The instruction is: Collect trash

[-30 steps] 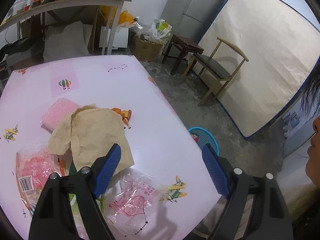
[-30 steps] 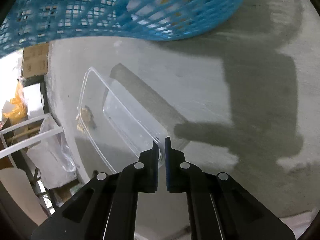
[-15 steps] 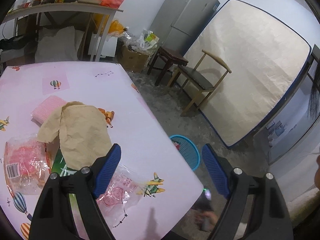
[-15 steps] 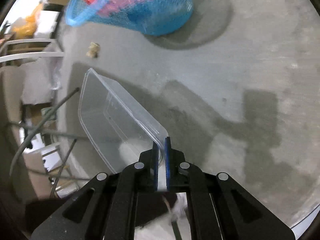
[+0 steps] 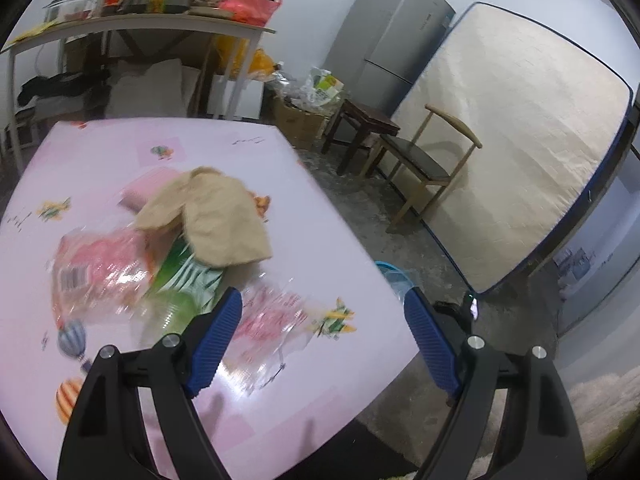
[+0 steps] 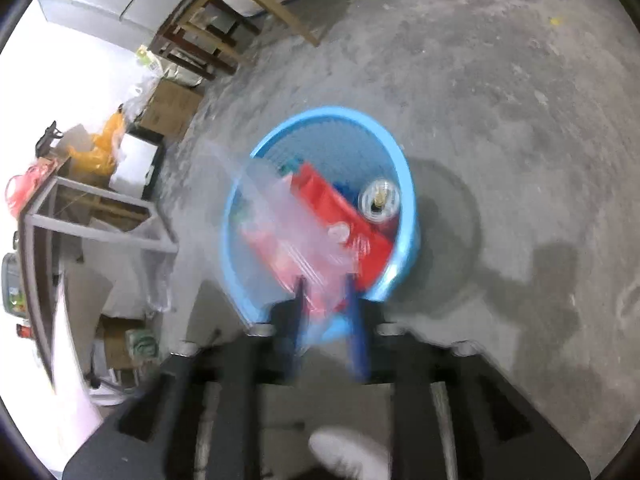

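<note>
My right gripper [image 6: 324,308] points down over the blue basket [image 6: 404,172], jaws parted around a blurred clear container [image 6: 276,216]; my left gripper [image 5: 320,336] hovers wide above the table [image 5: 120,148].

Room: white walls; rough grey concrete floor [image 6: 500,92]. Grey refrigerator [image 5: 390,36] against the far wall; mattress [image 5: 516,140] leaning upright beside it. Wooden chair [image 5: 424,168] before the mattress, dark stool [image 5: 362,120] near it. Cluttered white shelf-table [image 5: 140,26] along the far wall.

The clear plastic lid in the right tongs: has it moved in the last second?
Yes. The lid was off beside the blue basket; now it hangs over the basket's mouth, with the right tongs parted.
</note>
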### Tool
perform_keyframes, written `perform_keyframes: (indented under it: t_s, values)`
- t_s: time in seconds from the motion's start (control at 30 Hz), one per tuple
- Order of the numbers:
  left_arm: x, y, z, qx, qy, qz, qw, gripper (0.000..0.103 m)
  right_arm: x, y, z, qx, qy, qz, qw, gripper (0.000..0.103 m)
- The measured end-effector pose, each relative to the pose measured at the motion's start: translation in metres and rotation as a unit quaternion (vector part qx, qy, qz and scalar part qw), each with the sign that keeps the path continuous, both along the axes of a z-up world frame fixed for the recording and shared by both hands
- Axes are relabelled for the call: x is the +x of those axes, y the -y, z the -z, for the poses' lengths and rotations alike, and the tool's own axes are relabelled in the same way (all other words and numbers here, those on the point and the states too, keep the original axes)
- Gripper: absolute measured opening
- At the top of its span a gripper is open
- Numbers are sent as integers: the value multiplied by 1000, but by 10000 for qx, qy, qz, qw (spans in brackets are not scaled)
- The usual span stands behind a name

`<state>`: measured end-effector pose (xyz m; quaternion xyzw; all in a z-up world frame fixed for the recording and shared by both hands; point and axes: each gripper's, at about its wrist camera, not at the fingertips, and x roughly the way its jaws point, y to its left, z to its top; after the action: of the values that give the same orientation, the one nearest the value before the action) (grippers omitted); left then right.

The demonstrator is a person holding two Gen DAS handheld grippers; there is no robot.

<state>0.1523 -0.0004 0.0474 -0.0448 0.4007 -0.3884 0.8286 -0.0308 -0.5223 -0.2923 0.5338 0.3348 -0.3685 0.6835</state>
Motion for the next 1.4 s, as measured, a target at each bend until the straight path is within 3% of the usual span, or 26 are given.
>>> perform_keyframes:
  t_s: [0.13,0.27,0.43,0.53,0.6,0.73,0.8,0.9,0.97,1.07,1.17,1.23,1.4]
  values:
    - [-9,-23,5,55,31,-315,9995,81,-3,2,4,-61,-190,260,9995,40]
    - [-10,-42,14,26,12,-512,9987,82,-17,-14,-9,-168,-298,77,9994,44]
    - [-6,-56,27,3,-138,-616,9980,82,-29,-41,-62,-573,-262,-406,9972,44]
    - [-10,-64,32,122,-51,-711,9974,82,-21,-75,-107,-926,-124,-1085,9897,45]
    - [-12,-71,35,146,-6,-763,9970,82,-3,-97,-136,-1188,-4,-1581,9803,47]
    - [-15,-80,42,93,-28,-857,9963,82,55,-142,-200,-1674,438,-2590,9502,49]
    - [-18,-81,44,126,53,-907,9958,82,82,-165,-226,-1654,875,-2987,9358,52]
    - [-23,-81,45,209,265,-967,9947,82,121,-210,-256,-1467,1493,-3764,9025,62]
    - [-26,-81,47,248,369,-993,9941,82,146,-239,-261,-1106,1654,-4314,8799,69]
    - [-26,-82,55,311,395,-1040,9933,82,178,-281,-249,-261,1638,-4843,8590,69]
    - [-21,-83,63,340,336,-1051,9933,82,199,-305,-233,186,1407,-4937,8580,69]
    - [-16,-84,66,320,281,-1038,9937,82,213,-316,-224,144,1115,-4873,8660,69]
    - [1,-91,53,64,273,-960,9950,82,234,-332,-219,-25,822,-4858,8702,65]
